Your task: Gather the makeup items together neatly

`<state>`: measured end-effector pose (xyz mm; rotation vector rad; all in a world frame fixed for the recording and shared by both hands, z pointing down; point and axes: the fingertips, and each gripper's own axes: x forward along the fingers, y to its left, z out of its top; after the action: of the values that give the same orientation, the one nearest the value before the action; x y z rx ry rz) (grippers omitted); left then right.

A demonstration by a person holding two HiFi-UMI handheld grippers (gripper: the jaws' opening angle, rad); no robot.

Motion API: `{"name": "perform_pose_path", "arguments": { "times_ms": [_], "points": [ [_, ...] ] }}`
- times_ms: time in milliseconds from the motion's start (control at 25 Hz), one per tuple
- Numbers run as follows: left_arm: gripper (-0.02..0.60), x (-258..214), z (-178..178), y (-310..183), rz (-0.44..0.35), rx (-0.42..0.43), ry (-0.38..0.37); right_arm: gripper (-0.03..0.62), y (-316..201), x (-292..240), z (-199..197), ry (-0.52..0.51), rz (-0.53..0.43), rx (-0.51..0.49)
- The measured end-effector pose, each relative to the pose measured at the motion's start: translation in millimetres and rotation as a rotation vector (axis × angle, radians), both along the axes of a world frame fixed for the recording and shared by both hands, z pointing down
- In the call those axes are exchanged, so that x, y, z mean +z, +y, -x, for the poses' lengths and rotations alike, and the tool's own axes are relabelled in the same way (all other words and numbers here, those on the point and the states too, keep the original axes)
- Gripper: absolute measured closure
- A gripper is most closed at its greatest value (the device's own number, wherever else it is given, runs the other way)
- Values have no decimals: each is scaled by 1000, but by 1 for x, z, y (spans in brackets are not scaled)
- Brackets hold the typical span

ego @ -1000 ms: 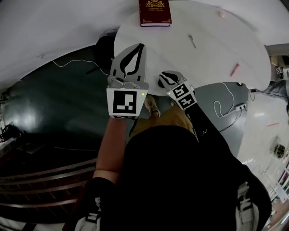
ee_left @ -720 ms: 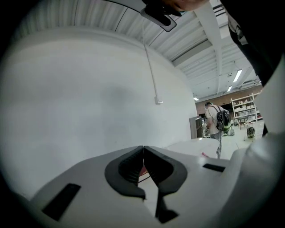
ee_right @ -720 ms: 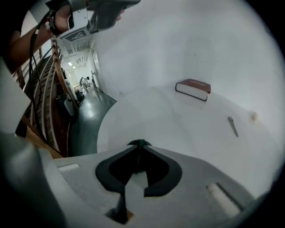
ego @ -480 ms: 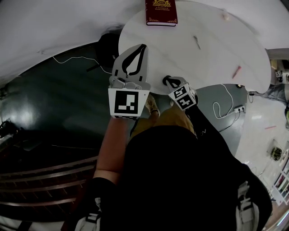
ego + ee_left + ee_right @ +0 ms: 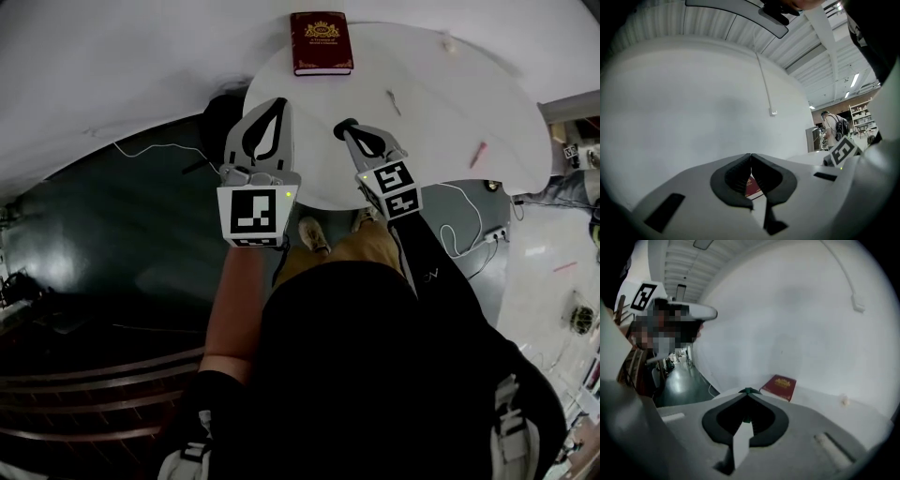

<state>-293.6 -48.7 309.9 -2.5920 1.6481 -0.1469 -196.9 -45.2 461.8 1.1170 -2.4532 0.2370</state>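
A round white table (image 5: 450, 112) carries a thin grey item (image 5: 395, 101), a pink stick (image 5: 478, 154) and a small pale item (image 5: 448, 41) (image 5: 843, 401), all lying far apart. My right gripper (image 5: 345, 127) (image 5: 748, 392) hangs over the table's near part, shut on a small dark green item (image 5: 748, 391) that pokes out at its tips. To its left my left gripper (image 5: 279, 101) (image 5: 750, 155) is held level over the table's left rim. It is shut, with nothing between its pads.
A red book (image 5: 322, 42) (image 5: 779, 386) (image 5: 751, 186) lies at the table's far edge. A dark object (image 5: 217, 103) and a white cable (image 5: 150, 141) lie on the dark floor at left. More cables (image 5: 469, 202) lie at right. A person (image 5: 832, 129) stands far off.
My right gripper has shut on the small dark item at the table's near edge, then risen and moved in over the table with it. The left gripper has barely moved.
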Motion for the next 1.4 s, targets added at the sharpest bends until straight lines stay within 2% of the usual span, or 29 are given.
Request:
{"name": "perform_pose_path", "arguments": {
  "times_ms": [200,320,480,640,1040,1400],
  "points": [
    [571,-15,-5,-1,-33,-5,-6,588,-15,-95,5,-110,-182,14],
    [571,-13,-15,-3,-33,-2,-34,588,-14,-120,4,-152,-231,1],
    [571,-13,-33,-5,-27,12,-28,588,-16,-119,-5,-156,-228,-15],
    [572,-7,-57,-21,-7,12,-43,588,-31,-114,-32,-146,-207,-19],
    [572,-1,-158,-83,5,43,-59,588,-87,-97,-140,-129,-164,31],
    [572,14,-238,-126,15,73,-65,588,-128,-83,-222,-97,-175,60]
  ]
}}
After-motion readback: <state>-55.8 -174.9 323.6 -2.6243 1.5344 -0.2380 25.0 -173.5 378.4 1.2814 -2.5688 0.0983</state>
